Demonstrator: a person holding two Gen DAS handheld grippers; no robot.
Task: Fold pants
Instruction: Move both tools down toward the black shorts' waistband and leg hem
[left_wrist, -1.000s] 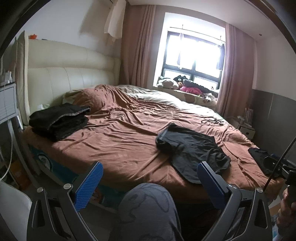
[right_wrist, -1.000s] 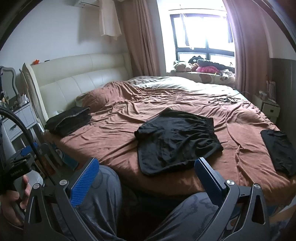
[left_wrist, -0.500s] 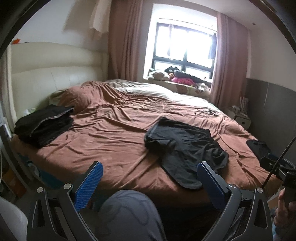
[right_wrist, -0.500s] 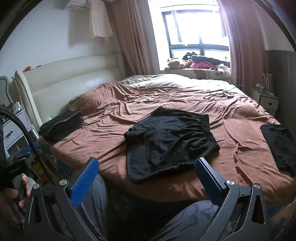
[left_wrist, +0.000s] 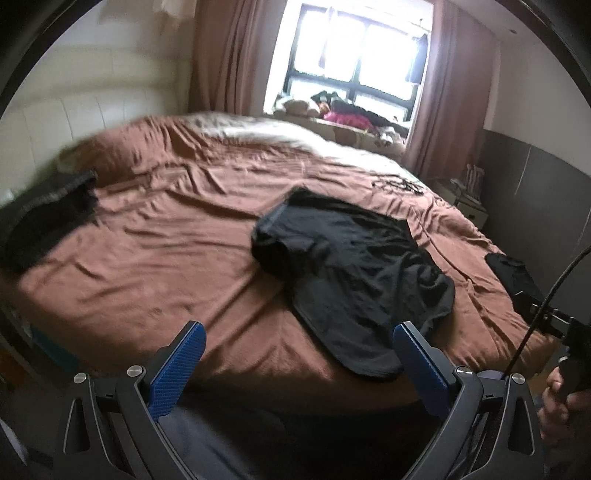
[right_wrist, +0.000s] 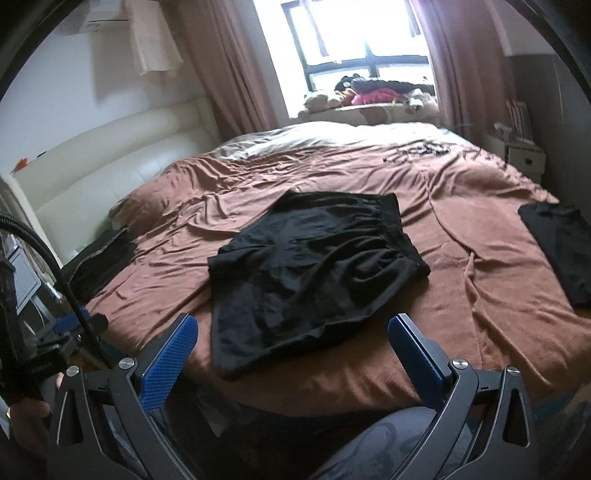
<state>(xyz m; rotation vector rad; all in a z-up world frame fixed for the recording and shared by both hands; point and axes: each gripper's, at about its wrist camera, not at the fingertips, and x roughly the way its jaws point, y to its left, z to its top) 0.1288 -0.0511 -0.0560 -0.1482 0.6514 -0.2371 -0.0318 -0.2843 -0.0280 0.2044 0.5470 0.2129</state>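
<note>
A pair of black shorts (left_wrist: 351, 266) lies rumpled on the brown bed cover (left_wrist: 166, 251), one leg reaching the near edge. In the right wrist view the shorts (right_wrist: 314, 266) show their gathered waistband on the far right side. My left gripper (left_wrist: 297, 350) is open and empty, just short of the bed's near edge, with the shorts' hem by its right finger. My right gripper (right_wrist: 291, 345) is open and empty, with the near leg of the shorts between its fingers' line of sight. Neither touches the cloth.
A dark folded pile (left_wrist: 48, 218) lies at the bed's left end by the cream headboard (right_wrist: 110, 155). Another black garment (right_wrist: 561, 247) lies at the right end. A tangle of black cable (right_wrist: 421, 149) lies farther back. The person's knees show below both grippers.
Both grippers have moved forward toward the bed, so the shorts look larger and nearer. Both stay open and empty. The shorts have not moved.
</note>
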